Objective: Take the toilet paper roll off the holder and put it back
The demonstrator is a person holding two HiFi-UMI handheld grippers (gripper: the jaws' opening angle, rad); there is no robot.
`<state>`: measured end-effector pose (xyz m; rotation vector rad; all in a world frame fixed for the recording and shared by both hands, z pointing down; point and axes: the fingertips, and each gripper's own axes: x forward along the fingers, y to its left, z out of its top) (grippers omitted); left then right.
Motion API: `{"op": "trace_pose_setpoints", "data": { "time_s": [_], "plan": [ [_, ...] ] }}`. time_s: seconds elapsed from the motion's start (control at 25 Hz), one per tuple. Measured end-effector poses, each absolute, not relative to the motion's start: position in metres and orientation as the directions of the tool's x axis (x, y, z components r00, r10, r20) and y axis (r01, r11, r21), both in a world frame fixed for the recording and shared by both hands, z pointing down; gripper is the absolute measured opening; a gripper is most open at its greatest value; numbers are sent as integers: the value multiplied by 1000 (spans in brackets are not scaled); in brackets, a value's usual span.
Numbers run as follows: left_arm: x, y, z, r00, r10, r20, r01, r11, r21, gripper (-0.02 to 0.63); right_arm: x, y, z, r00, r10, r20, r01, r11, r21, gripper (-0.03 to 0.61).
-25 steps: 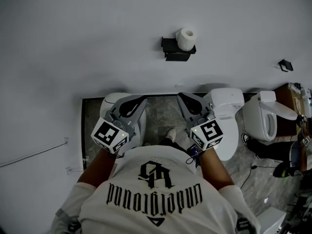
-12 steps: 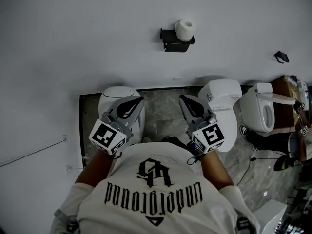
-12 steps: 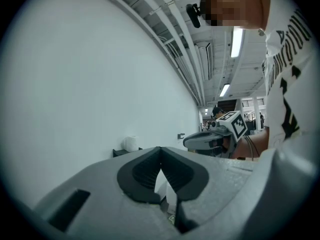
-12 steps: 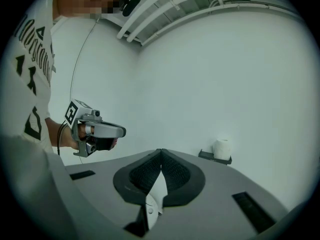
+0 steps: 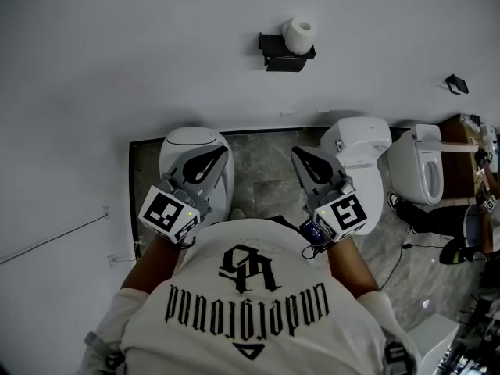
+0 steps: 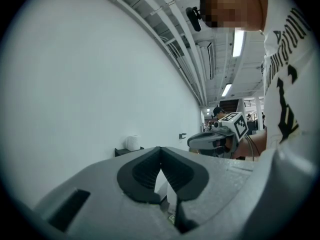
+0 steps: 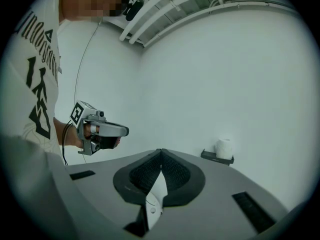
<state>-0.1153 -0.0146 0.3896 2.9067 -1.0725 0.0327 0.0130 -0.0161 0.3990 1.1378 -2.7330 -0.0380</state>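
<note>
A white toilet paper roll stands on a black wall-mounted holder, high in the head view. Both grippers hang well short of it, close to my chest and pointing at the wall. My left gripper has its jaws closed together with nothing between them. The right gripper is shut and empty too. In the left gripper view the roll sits far off to the left of the closed tips. In the right gripper view the roll and holder lie to the right of the tips.
Three white toilets stand along the foot of the white wall on a grey stone floor. A small black fitting is fixed to the wall at the right. Another person's legs and boxes crowd the right edge.
Both grippers have drawn back a little from the wall, staying shut. The roll remains on its holder.
</note>
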Motion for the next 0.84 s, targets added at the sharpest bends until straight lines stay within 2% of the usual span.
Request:
{"op": "trace_pose_setpoints", "data": {
  "time_s": [0.84],
  "plan": [
    [-111,3,381,778,-628,31,-629,-777,39,12,11,2,387,-698,-702,143,-697,711,89,14]
  ]
}}
